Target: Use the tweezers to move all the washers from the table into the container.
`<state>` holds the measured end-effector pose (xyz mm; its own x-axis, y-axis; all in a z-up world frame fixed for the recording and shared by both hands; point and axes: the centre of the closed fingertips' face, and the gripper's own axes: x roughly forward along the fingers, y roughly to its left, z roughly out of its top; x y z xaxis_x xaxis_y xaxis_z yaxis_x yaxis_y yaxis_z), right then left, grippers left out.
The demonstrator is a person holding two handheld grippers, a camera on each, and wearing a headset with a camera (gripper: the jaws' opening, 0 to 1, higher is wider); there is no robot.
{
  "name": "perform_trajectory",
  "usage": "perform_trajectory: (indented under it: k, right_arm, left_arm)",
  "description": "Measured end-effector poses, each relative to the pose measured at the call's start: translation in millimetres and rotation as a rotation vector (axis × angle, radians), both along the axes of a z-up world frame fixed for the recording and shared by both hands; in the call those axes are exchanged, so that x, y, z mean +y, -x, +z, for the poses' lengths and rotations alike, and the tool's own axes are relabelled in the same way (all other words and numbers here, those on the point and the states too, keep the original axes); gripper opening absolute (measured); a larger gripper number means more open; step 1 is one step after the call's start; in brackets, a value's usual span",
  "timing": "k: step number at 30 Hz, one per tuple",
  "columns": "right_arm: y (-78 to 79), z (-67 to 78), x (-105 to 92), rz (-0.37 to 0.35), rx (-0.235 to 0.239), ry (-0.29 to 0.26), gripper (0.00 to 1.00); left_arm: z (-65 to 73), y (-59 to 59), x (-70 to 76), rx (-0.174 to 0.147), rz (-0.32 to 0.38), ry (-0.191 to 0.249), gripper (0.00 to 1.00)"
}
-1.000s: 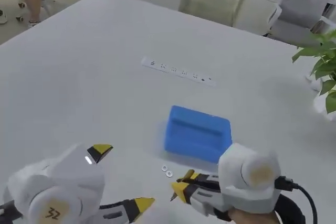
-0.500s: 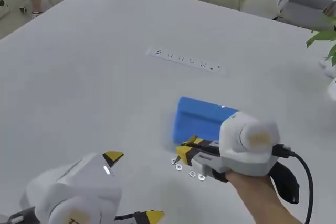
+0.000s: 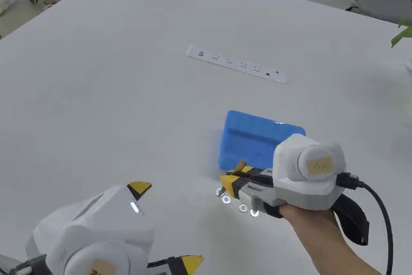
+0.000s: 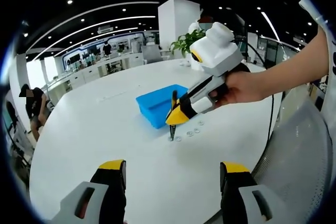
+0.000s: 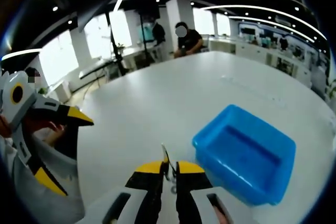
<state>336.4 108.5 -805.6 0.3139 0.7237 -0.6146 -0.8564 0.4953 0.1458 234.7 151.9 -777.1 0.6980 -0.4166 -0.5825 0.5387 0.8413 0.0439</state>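
Observation:
The blue container [image 3: 261,141] sits mid-table and looks empty in the right gripper view [image 5: 244,153]. Several small washers [image 3: 243,208] lie on the white table just in front of it, in a short row [image 4: 190,134]. My right gripper [image 3: 230,181] hovers over the row's left end, shut on thin dark tweezers [image 4: 172,116] that point down beside the leftmost washer [image 4: 178,139]. The tweezers [image 5: 165,156] stick out between the closed yellow jaws of that gripper [image 5: 169,167]. My left gripper [image 3: 165,227] hangs open and holds nothing at the near left [image 4: 173,169].
A white power strip [image 3: 237,64] lies beyond the container. The table [image 3: 116,94] is wide and bare to the left. A person [image 5: 186,38] stands at its far end. Office chairs and a plant [image 4: 186,43] surround it.
My right gripper has gone forward from the near edge to above the washers, beside the container. The head camera has tilted down. The left gripper stays open and low.

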Motion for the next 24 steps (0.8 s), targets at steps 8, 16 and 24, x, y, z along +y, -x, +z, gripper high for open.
perform_trajectory:
  k: [8, 16, 24]
  right_arm:
    - [-0.4, -4.4, 0.9, 0.019, -0.008, 0.024, 0.05]
    - [-1.0, -8.0, -3.0, -0.008, 0.000, 0.035, 0.04]
    - [9.8, -24.3, -6.3, 0.011, -0.005, 0.111, 0.03]
  left_arm:
    - [1.1, -0.1, -0.5, -0.001, 0.003, 0.009, 0.73]
    - [2.6, -1.2, 0.7, -0.011, 0.008, 0.000, 0.73]
    - [3.4, -2.1, 2.1, -0.018, 0.014, -0.004, 0.73]
